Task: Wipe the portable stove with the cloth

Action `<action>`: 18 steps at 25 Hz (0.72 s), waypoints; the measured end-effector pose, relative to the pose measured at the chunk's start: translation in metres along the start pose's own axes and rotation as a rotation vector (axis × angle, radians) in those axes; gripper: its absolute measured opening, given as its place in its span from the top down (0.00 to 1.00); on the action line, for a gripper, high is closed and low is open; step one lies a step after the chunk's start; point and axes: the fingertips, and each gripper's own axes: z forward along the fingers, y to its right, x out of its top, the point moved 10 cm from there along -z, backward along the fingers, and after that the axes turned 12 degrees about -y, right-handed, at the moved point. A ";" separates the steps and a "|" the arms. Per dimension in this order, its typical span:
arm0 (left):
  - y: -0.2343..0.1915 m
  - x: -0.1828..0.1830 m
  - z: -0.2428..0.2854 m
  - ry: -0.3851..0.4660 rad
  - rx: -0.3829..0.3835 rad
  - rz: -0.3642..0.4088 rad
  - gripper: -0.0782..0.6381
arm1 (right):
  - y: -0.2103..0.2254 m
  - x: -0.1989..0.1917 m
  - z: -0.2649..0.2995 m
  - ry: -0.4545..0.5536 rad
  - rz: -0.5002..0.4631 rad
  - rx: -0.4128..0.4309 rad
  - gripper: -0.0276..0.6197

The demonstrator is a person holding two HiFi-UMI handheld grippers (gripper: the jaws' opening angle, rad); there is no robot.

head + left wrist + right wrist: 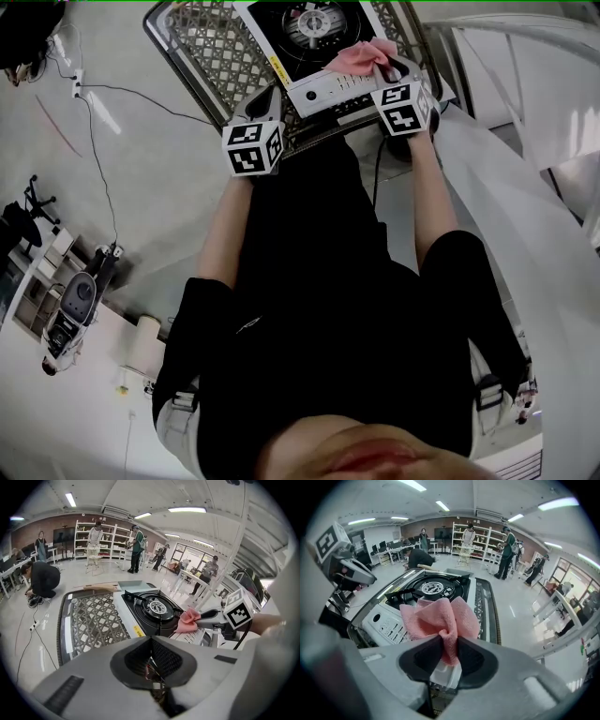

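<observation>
Below, a lattice table (pixel 214 58), perhaps metal, carries the stove (pixel 302 90); glossy floor (pixel 141 187).

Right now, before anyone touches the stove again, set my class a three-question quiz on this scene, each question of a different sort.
1. True or false: the right gripper grips the cloth.
2. The cloth's colour is: A pink, B blue, C green?
3. How many burners does the stove have?
Key: 1 true; 2 A; 3 one.
</observation>
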 end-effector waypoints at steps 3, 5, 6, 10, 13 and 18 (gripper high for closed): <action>-0.001 -0.003 -0.005 0.002 0.011 0.002 0.89 | 0.003 -0.002 0.000 0.009 0.012 -0.009 0.81; -0.002 -0.005 -0.008 0.003 0.018 0.002 0.89 | 0.006 -0.003 -0.001 0.011 0.019 -0.018 0.81; -0.003 -0.007 -0.010 0.004 0.021 0.002 0.89 | 0.007 -0.003 -0.001 0.011 0.022 -0.024 0.81; -0.001 -0.010 -0.016 0.006 0.031 0.007 0.89 | 0.013 -0.009 -0.001 -0.005 0.029 -0.041 0.87; 0.000 -0.011 -0.018 0.010 0.030 0.019 0.89 | 0.015 -0.011 -0.003 -0.015 0.040 -0.040 0.90; 0.001 -0.020 -0.018 0.004 0.023 0.027 0.89 | 0.010 -0.007 -0.011 0.027 0.052 -0.060 0.91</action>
